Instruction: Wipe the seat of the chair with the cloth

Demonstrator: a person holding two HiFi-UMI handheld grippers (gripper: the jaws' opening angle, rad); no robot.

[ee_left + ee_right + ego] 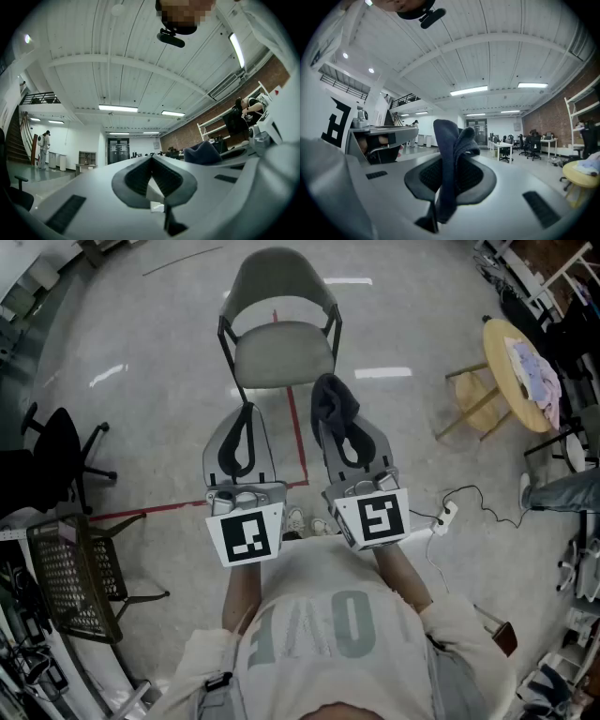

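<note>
The grey chair stands ahead of me in the head view, its seat (284, 352) bare and its curved backrest (281, 277) on the far side. My right gripper (339, 424) is shut on a dark blue cloth (333, 399), which bunches above the jaw tips just short of the seat's front right corner. In the right gripper view the cloth (449, 140) stands upright between the dark pads (476, 176). My left gripper (247, 412) is held beside it, shut, with nothing between its tips (151, 160). Neither gripper touches the chair.
A red tape line (298, 432) runs along the grey floor under the chair. A round yellow table (511, 381) with folded fabric stands at the right. A black office chair (56, 451) and a mesh chair (80, 577) stand at the left. A power strip (444, 517) lies on the floor.
</note>
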